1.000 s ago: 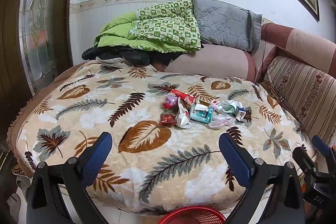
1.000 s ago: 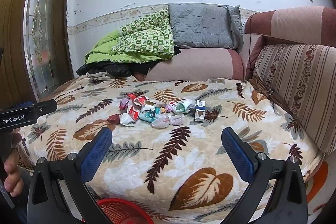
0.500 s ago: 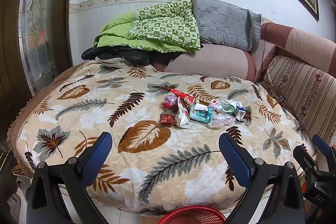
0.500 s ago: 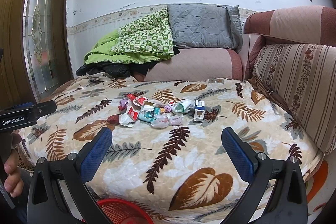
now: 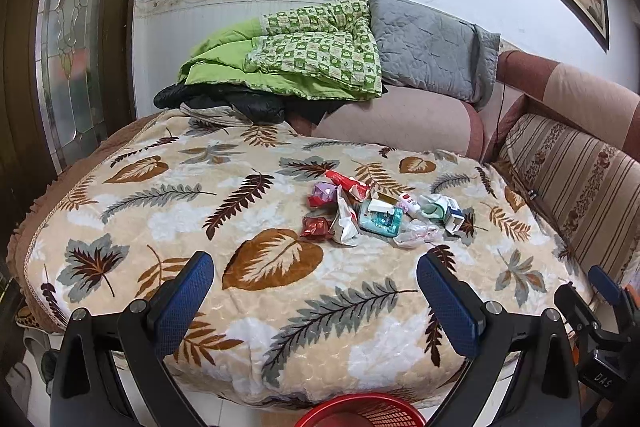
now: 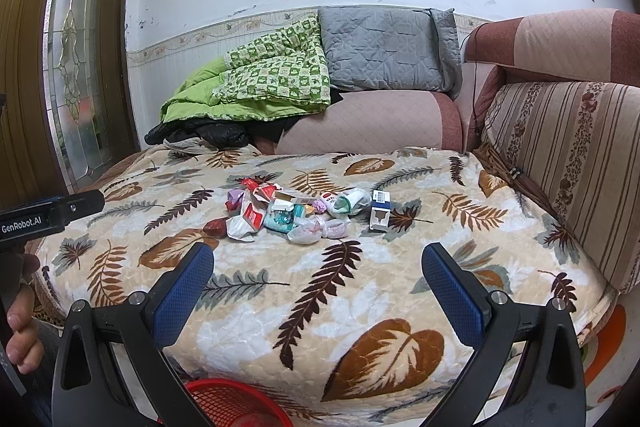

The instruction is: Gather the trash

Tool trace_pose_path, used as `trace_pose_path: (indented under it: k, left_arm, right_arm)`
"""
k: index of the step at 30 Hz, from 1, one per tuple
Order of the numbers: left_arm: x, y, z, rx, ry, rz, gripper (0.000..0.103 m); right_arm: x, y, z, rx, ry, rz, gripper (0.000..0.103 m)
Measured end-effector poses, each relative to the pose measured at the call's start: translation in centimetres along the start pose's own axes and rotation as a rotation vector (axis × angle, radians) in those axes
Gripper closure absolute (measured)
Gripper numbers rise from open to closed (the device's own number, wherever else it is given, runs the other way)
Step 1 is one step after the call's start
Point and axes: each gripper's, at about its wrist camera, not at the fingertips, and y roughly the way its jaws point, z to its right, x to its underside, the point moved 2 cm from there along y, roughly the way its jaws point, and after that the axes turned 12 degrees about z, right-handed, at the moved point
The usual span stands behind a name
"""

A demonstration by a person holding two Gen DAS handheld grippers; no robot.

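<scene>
A heap of trash (image 5: 376,213) (image 6: 296,213) lies mid-way on the leaf-patterned blanket (image 5: 160,211) (image 6: 400,259): red and purple wrappers, white crumpled bags, a teal packet (image 5: 381,220) (image 6: 282,219) and a small blue-and-white box (image 6: 379,214) (image 5: 453,215). My left gripper (image 5: 316,287) hangs open in front of the heap, nothing between its blue pads. My right gripper (image 6: 318,287) is open too, short of the heap. A red mesh basket (image 5: 362,411) (image 6: 232,405) stands on the floor below the blanket's front edge.
Folded green quilts (image 5: 296,63) (image 6: 260,83), a grey pad (image 6: 384,49) and dark clothing are piled at the back. A striped sofa cushion (image 6: 568,163) (image 5: 576,183) borders the right. A glass-panelled door (image 6: 76,67) stands left. A hand (image 6: 20,343) holds the left gripper's handle.
Both views stay almost the same; the grippers drift only slightly and stay open. The trash has not moved.
</scene>
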Motion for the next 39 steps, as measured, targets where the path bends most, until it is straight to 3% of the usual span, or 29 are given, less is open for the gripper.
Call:
trace_pose_path:
  k: [6,10,14,20,25,28,34,37,39]
  left_arm:
    - [-0.5,0.7,-1.0,0.008,-0.031,-0.024,0.000]
    - [-0.8,2.5,-1.6,0.060,-0.086,-0.113,0.001]
    - [-2.7,4.0,-1.8,0.100,-0.110,-0.146,0.002]
    - [-5.0,8.5,-2.8,0.112,-0.143,-0.203,0.002]
    - [-4.8,13.8,-2.8,0.131,-0.136,-0.273,0.002]
    - [-3.6,17.0,-2.8,0.135,-0.139,-0.317,0.006]
    - [-1.0,22.2,-3.0,0.139,-0.181,-0.414,0.009]
    - [0.7,25.4,-3.1,0.151,-0.245,-0.505,0.013]
    - [1.7,27.0,-3.1,0.133,-0.264,-0.540,0.017]
  right_arm:
    - [0.2,0.4,0.1,-0.016,0.041,-0.033,0.000]
    - [-0.3,1.1,0.2,-0.078,0.083,-0.065,0.000]
    - [-2.4,2.1,0.2,-0.124,0.096,-0.053,0.000]
    - [-6.0,7.9,0.1,-0.138,0.059,-0.078,0.000]
    - [-7.3,13.5,0.7,-0.128,0.098,-0.081,0.000]
    - [-6.5,16.6,0.8,-0.121,0.116,-0.107,0.000]
    - [-1.7,22.9,1.0,-0.133,0.157,-0.275,0.000]
    - [0.6,26.1,0.7,-0.116,0.147,-0.351,0.007]
    - [1.9,28.0,0.6,-0.116,0.179,-0.398,0.019]
